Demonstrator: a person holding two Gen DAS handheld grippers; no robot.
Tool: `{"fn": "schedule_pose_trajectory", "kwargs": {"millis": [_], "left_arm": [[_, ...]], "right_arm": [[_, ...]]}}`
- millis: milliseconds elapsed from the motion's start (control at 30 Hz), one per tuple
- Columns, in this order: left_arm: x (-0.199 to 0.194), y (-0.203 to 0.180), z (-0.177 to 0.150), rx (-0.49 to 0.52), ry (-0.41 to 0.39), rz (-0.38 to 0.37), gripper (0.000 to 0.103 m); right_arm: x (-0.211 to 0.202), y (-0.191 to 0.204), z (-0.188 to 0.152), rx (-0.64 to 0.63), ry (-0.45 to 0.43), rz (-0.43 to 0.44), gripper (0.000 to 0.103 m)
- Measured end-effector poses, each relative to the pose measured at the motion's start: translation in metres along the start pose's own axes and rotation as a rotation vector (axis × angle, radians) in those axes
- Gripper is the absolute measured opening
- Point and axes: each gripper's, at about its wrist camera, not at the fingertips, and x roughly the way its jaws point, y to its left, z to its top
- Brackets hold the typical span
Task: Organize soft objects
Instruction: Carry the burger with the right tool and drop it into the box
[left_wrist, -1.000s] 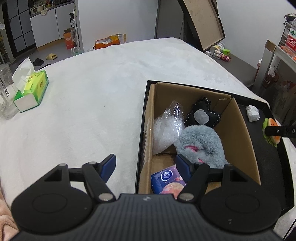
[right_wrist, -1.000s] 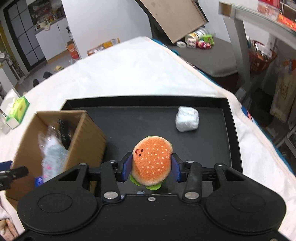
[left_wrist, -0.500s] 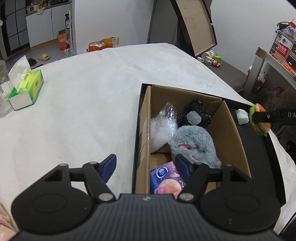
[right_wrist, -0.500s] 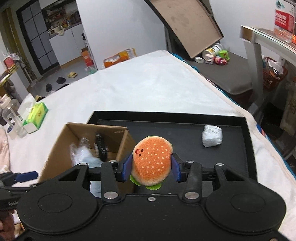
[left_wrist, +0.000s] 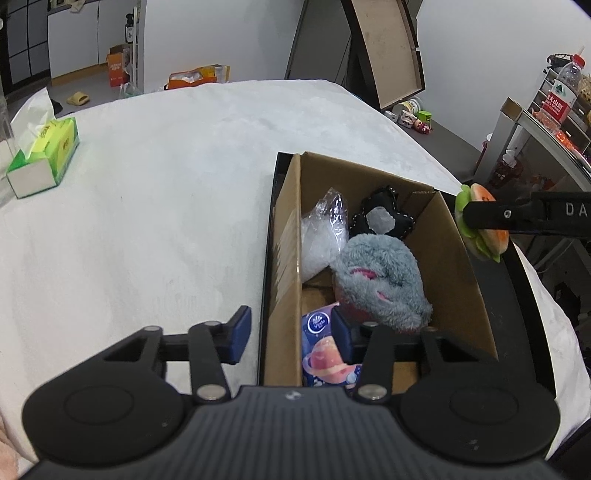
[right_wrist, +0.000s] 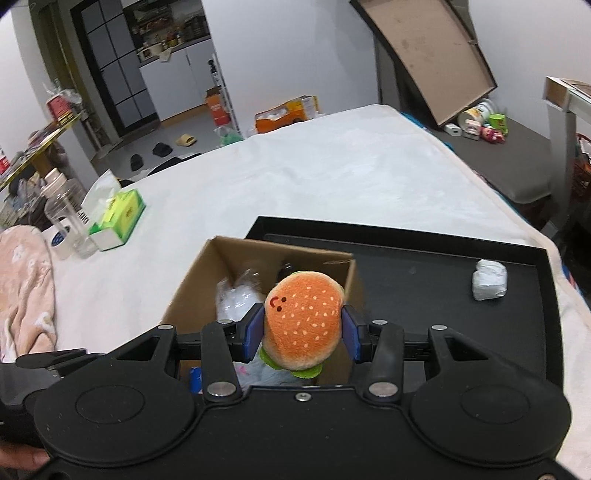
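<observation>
Box floor: largely covered by a grey plush toy (left_wrist: 384, 280), a plastic bag (left_wrist: 323, 236) and a black pouch (left_wrist: 380, 219).
Blue packet (left_wrist: 325, 350): lower part hidden behind the left gripper (left_wrist: 290, 334).
Cardboard box (right_wrist: 199, 280), right view: contents mostly screened by the burger toy (right_wrist: 304, 319).
Person's hand (right_wrist: 22, 459): cut off at the frame corner.
Bottle label (left_wrist: 559, 99): print too small to read.

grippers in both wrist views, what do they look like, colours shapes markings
Both are matte black plastic. The left gripper and right gripper each have two angular linkage fingers with silver pivot screws, blue pads at the tips, round discs either side and a ribbed body. White letters "DA" mark the right gripper's side.
</observation>
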Motion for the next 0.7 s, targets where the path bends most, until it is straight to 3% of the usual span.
{"fn": "schedule_pose_trajectory", "kwargs": {"millis": [167,300,367,500,700], "left_arm": [[0.001,0.002,-0.002,-0.009,0.004,-0.011,0.02],[0.001,0.003,-0.003,-0.011,0.0,-0.015,0.013],[0.001,0.003,-0.003,-0.014,0.002,-0.017,0.012],[0.001,0.003,-0.003,-0.017,0.002,-0.014,0.012],[-0.001,0.0,-0.001,-0.004,0.003,-0.006,0.013]], "right_arm": [[0.001,0.01,-0.008,-0.007,0.025,0.01,0.044],[0.0,0.017,-0.015,-0.001,0.047,0.022,0.044],[-0.001,0.02,-0.02,0.002,0.062,0.031,0.045],[-0.001,0.029,-0.031,-0.003,0.103,0.062,0.056],[-0.007,0.023,-0.032,-0.002,0.091,0.056,0.061]]}}
